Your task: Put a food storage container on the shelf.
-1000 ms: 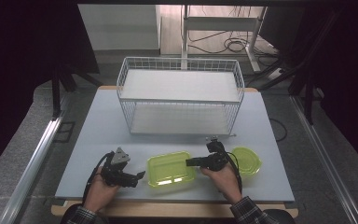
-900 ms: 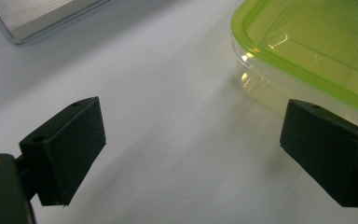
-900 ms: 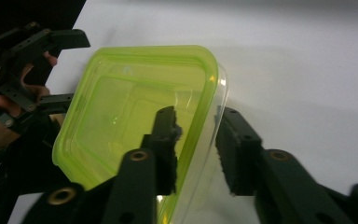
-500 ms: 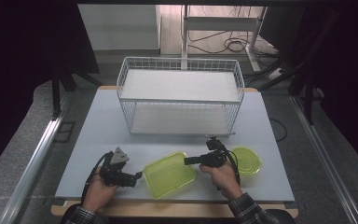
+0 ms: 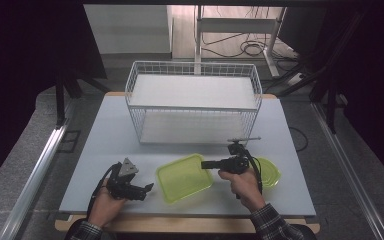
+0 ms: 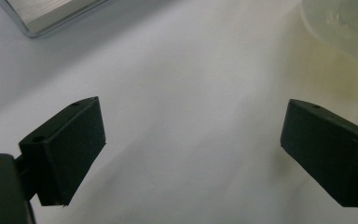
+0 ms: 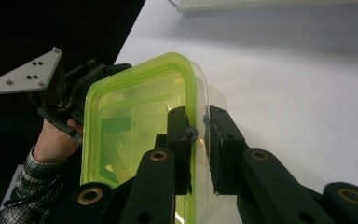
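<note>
Green container (image 5: 184, 177): rim clamped between right gripper (image 7: 198, 128) fingers, having just closed; body extends beyond them toward left gripper (image 5: 148, 188), long axis across the bench (image 5: 105, 130). Left fingers open, empty, container just beside.

box (image 7: 135, 135): see-through green plastic, shiny and smooth
lid (image 5: 269, 170): same shiny green plastic, just right of the box
basket (image 5: 192, 102): thin white metal wire, behind the box
table (image 5: 105, 135): pale, smooth, matt top under the box
right gripper (image 7: 197, 133): black matt plastic
</note>
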A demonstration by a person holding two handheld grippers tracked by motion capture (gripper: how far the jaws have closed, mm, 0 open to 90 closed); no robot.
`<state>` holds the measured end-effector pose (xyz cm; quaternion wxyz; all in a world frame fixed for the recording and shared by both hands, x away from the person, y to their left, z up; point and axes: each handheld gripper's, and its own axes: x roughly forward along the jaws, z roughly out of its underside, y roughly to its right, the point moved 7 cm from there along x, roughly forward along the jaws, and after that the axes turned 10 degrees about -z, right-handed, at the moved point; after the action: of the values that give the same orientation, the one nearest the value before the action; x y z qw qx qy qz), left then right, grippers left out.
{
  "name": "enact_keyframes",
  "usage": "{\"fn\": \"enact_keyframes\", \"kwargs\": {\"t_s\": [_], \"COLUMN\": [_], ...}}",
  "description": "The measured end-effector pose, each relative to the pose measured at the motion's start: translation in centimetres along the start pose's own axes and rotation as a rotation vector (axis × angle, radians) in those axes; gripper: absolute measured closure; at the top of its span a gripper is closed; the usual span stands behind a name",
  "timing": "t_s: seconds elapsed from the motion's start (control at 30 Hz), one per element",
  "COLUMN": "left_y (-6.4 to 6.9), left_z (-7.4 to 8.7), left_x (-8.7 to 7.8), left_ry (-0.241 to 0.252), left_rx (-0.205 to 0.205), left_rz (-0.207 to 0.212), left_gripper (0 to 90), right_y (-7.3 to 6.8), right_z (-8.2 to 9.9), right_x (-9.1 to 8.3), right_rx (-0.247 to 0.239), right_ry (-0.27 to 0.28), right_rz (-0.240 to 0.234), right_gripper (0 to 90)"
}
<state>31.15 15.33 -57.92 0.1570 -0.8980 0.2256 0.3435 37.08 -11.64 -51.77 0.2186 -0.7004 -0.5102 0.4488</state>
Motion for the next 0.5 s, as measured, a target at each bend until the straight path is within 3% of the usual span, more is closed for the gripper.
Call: {"fn": "enact_keyframes", "kwargs": {"t_s": [0.5], "left_y": [0.2], "left_z": [0.0], "left_x": [0.1], "left_ry": [-0.006], "left_rx": [0.009], "left_rz": [0.003], "left_gripper": [6.6], "right_y": [-1.3], "right_z": [-2.2], "right_x": [-1.6], "right_rx": [-0.041], "right_ry": [0.051], "right_rz": [0.0], "right_gripper": [79.7]}}
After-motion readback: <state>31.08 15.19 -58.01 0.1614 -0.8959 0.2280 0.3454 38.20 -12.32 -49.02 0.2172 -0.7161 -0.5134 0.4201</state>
